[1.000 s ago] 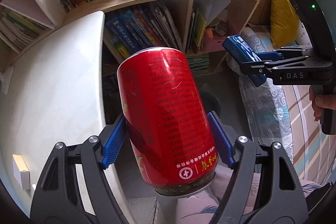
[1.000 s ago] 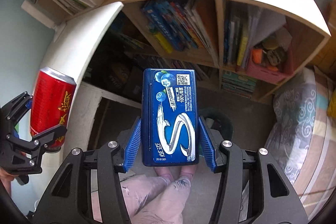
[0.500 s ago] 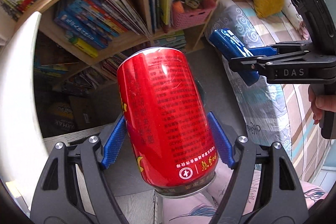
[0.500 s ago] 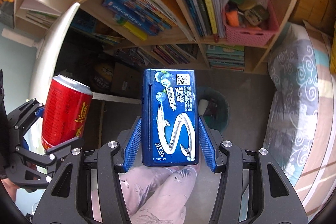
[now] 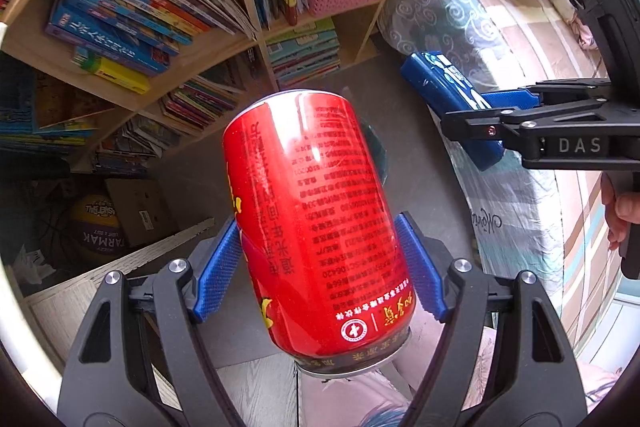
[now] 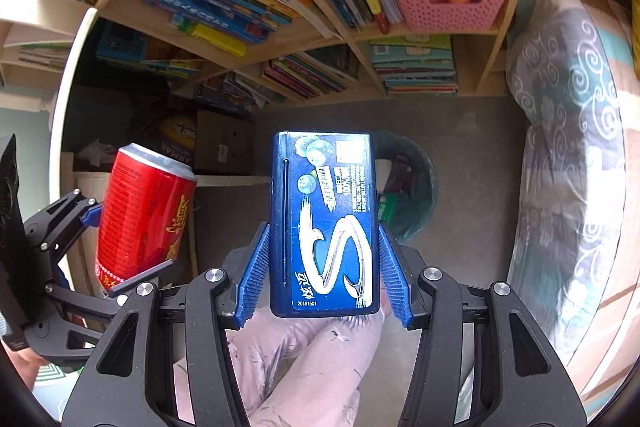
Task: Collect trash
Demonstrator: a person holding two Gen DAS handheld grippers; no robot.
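My left gripper (image 5: 320, 267) is shut on a red drink can (image 5: 316, 219), held in the air above the floor. The can also shows in the right wrist view (image 6: 144, 219), at the left. My right gripper (image 6: 324, 271) is shut on a flat blue gum box (image 6: 324, 223). That box and gripper show in the left wrist view (image 5: 452, 107), at the right. A dark green bin (image 6: 412, 187) with trash in it stands on the floor, partly hidden behind the blue box. Its rim peeks out behind the can (image 5: 378, 155).
A wooden bookshelf (image 6: 280, 39) full of books stands behind the bin, with a pink basket (image 6: 444, 3). A bed with a patterned cover (image 6: 568, 167) is at the right. A cardboard box (image 5: 140, 211) and a ball (image 5: 96, 227) sit under the desk at the left. The person's legs (image 6: 304, 363) are below.
Both grippers have tilted down and moved from desk height toward the floor. The desk top has left the views, and the bin and lower shelves now show. Both grips are unchanged.
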